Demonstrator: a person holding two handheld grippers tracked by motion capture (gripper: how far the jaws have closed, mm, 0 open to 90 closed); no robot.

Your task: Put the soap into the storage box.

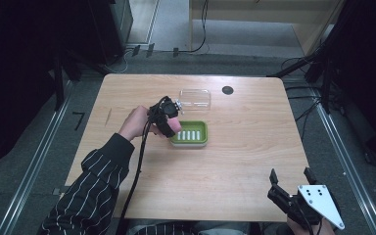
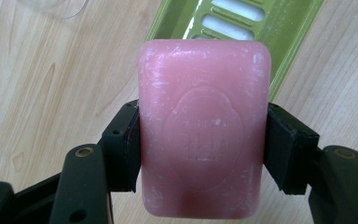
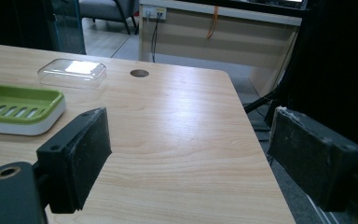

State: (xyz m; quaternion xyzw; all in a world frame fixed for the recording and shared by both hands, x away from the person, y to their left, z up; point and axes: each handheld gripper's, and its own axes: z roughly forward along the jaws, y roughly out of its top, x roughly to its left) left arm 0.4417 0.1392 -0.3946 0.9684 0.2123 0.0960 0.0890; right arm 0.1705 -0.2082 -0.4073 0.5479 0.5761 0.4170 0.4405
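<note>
A pink bar of soap is clamped between the two black jaws of my left gripper, which is shut on its long sides. In the high view that left gripper hovers just left of a green slotted soap dish on a white base, the pink soap showing at its tip. The dish's green rim lies just beyond the soap. A clear plastic lid rests behind the dish. My right gripper stands open at the table's near right corner, nothing between its pads.
The wooden table has a dark round cable hole at the back. The green dish and clear lid lie far left of the right gripper. The table's right edge drops to a floor with cables. A striped sleeve reaches in.
</note>
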